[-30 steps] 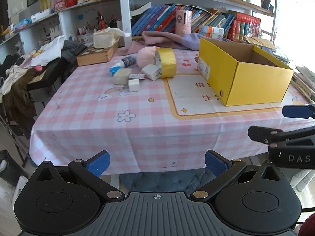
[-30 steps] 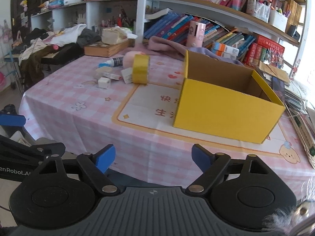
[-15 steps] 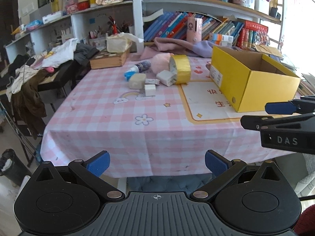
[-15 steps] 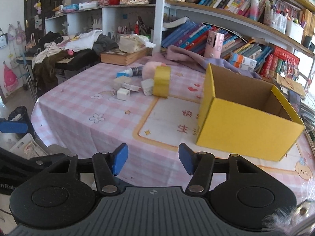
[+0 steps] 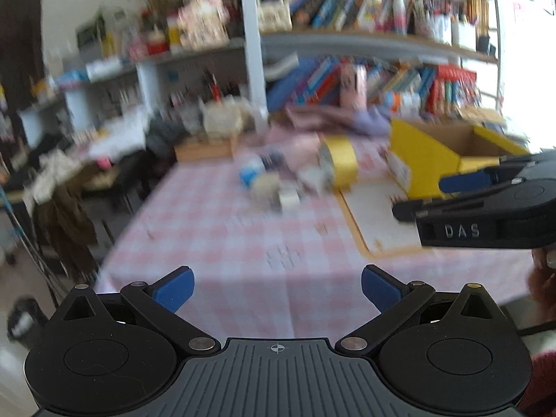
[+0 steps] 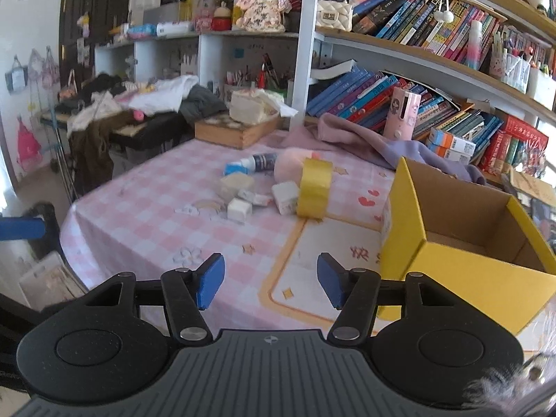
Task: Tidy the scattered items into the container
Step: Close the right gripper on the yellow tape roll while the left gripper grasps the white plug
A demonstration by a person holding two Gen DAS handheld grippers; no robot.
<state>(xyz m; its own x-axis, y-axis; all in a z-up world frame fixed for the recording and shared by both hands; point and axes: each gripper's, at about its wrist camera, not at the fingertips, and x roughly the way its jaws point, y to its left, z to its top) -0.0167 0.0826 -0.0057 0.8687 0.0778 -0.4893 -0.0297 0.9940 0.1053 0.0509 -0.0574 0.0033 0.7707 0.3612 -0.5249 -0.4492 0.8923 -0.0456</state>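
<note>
Bookshelves backed a pink-checked desk. The scattered items lay mid-desk, left of the yellow box, which stood open-topped. Both the left gripper and the right gripper hovered spread and empty.

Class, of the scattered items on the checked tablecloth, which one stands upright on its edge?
The yellow tape roll: it stands on its rim, while the blue-capped bottle lies flat.
</note>
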